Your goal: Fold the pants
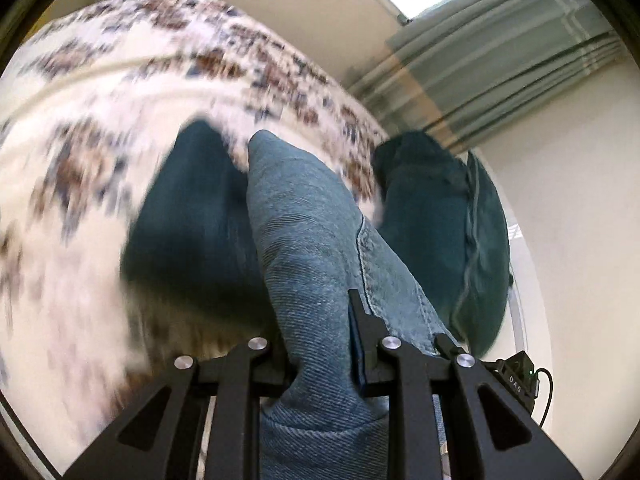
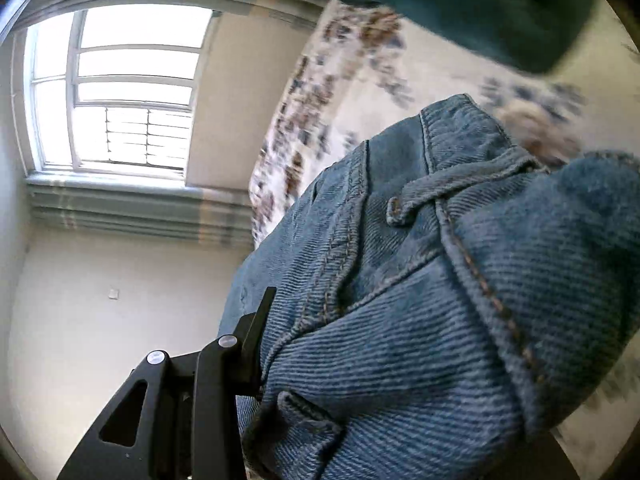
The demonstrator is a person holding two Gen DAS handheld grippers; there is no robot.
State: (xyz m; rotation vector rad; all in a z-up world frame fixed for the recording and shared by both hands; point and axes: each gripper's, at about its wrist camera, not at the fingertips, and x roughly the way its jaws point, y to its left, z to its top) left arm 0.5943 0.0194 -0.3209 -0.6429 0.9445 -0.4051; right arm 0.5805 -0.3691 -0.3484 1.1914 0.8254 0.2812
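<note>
Cream floral bedspread (image 1: 100, 128), teal pillows (image 1: 460, 240), curtained window (image 2: 120, 92)

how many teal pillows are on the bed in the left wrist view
2: one teal pillow left of the held jeans, another right of them. More may be hidden behind the denim.

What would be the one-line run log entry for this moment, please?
step: fold pants, lifting | left gripper: shut on jeans | right gripper: shut on jeans, waistband part | below: patterned cover, teal cushion
</note>
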